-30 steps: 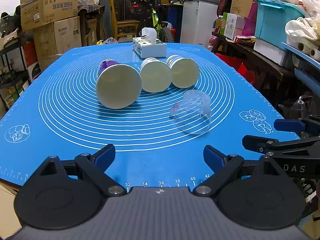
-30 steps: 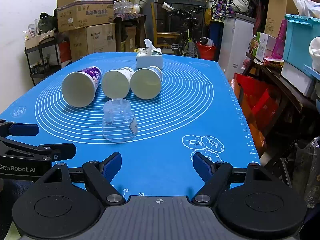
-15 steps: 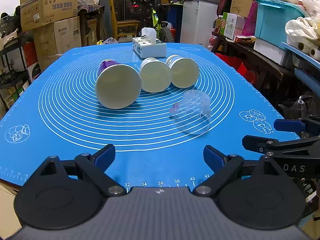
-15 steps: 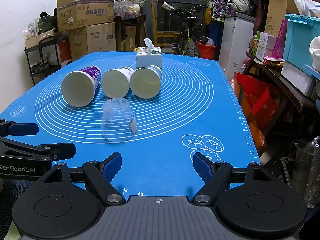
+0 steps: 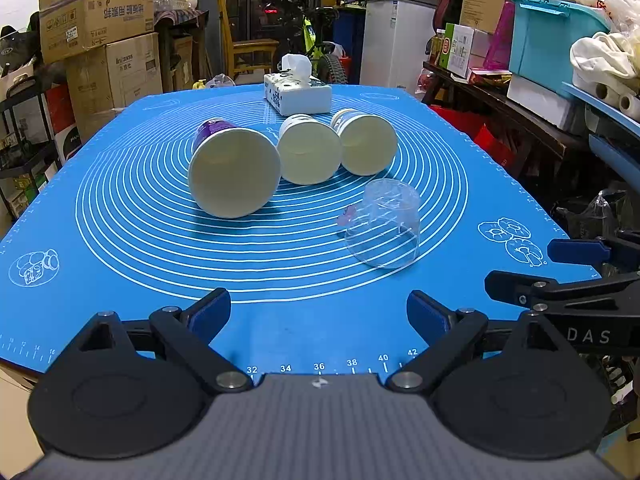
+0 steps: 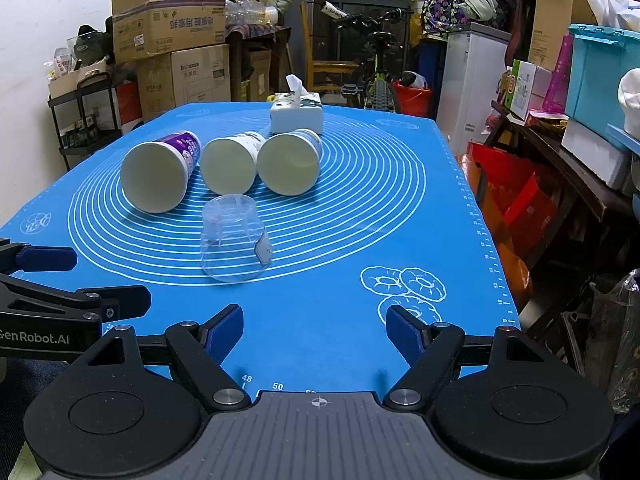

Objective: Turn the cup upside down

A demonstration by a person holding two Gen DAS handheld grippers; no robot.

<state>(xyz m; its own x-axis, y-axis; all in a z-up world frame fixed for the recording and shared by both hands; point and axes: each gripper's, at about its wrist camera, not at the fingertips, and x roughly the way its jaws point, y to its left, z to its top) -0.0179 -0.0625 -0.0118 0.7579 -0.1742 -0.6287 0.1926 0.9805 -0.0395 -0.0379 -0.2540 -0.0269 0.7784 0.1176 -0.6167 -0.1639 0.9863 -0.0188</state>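
Note:
A clear plastic cup (image 5: 384, 226) stands upside down on the blue mat (image 5: 120, 272); it also shows in the right wrist view (image 6: 234, 240). Behind it three paper cups lie on their sides, mouths toward me: a purple one (image 5: 234, 170), a white one (image 5: 309, 153) and another white one (image 5: 366, 145). They also show in the right wrist view: purple cup (image 6: 158, 176), middle cup (image 6: 229, 167), right cup (image 6: 289, 166). My left gripper (image 5: 319, 314) is open and empty near the mat's front edge. My right gripper (image 6: 315, 330) is open and empty beside it, to its right.
A white tissue box (image 5: 298, 94) stands at the back of the mat, also in the right wrist view (image 6: 296, 114). Cardboard boxes (image 5: 100, 28) stack at the left. A white cabinet (image 5: 394, 40), a bicycle and shelves with a teal bin (image 5: 552, 36) crowd the right side.

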